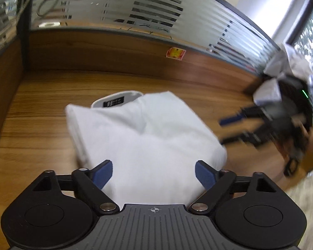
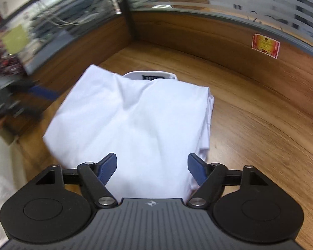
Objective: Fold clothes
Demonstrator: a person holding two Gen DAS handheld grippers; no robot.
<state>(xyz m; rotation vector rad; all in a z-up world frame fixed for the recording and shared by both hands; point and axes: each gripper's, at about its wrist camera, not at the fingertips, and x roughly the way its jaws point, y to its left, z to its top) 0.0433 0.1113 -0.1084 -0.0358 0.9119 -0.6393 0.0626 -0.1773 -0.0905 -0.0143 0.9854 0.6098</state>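
We cannot read the label in the shirt collar: too small. The right gripper smears with blur; the left gripper likewise. The shirt's near edge hides behind each gripper's body.

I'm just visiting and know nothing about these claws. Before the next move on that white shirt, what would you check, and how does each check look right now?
1. Left claw open and empty: ok.
2. Right claw open and empty: ok.
3. Shirt folded into a compact bundle: ok.
4. Collar at the far end, label showing: ok.
5. Shirt lying fully on the desk: cannot tell, its near edge is hidden by the claws.
6. Fold edges even: not ok, layers stick out on the right side.
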